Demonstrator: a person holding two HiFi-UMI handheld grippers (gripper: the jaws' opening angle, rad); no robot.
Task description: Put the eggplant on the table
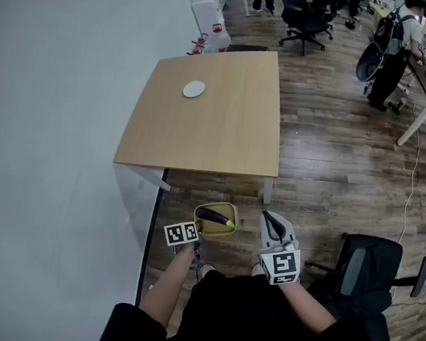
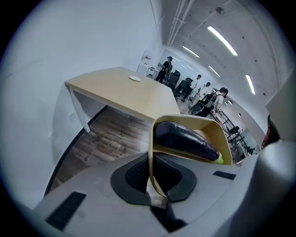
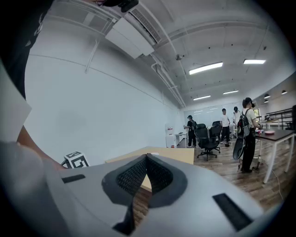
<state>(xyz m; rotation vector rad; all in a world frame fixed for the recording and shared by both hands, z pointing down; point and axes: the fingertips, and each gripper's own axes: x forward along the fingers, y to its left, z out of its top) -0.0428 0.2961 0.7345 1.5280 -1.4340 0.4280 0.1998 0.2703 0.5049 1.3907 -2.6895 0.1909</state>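
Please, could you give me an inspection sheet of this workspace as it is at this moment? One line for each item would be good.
Surface: wooden table, not yet reached; only a small white disc lies on it.
Job's things: eggplant lies in a yellow bowl, which is carried in the air short of the table.
Clutter: nothing seen.
Grippers: left hand-held gripper shut on the bowl's rim; right hand-held gripper shut, nothing between its jaws.
Cables: what looks like a thin pale cable on the floor at far right, away from the table.
Surroundings: white wall along the table's left side; black chair beside the person; office chairs and people further back.
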